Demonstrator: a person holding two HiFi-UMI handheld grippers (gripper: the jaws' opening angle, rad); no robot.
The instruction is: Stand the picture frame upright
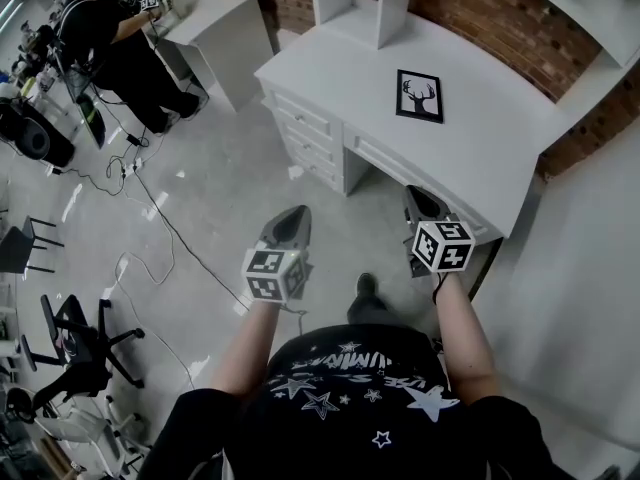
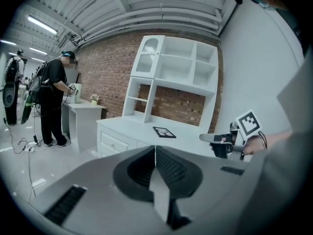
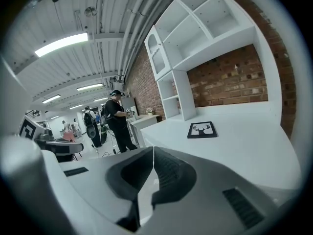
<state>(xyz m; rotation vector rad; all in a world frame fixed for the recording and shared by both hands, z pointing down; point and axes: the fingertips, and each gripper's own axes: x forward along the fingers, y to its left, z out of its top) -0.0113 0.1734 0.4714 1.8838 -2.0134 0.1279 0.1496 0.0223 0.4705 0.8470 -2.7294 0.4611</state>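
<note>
Frame [image 1: 419,95]: one, on desk [image 1: 500,133]. Grippers: two, left gripper [image 1: 296,214] and right gripper [image 1: 416,196], before desk. Table [image 1: 215,8]: one, left of desk.

Reaches forward from the bottom of the head view with the bare left forearm [image 1: 245,343] and right forearm [image 1: 462,333]. Holds the left gripper [image 1: 293,218] just left of centre, nose toward the top of the frame and dipped slightly, with its marker cube [image 1: 273,274] over the wrist. Holds the right gripper [image 1: 421,200] right of centre, a little higher in frame, roughly parallel to the other and well apart from it, with its own cube [image 1: 443,245] likewise over the wrist. Presses both pairs of jaws fully together, with nothing between them in either gripper view.
</note>
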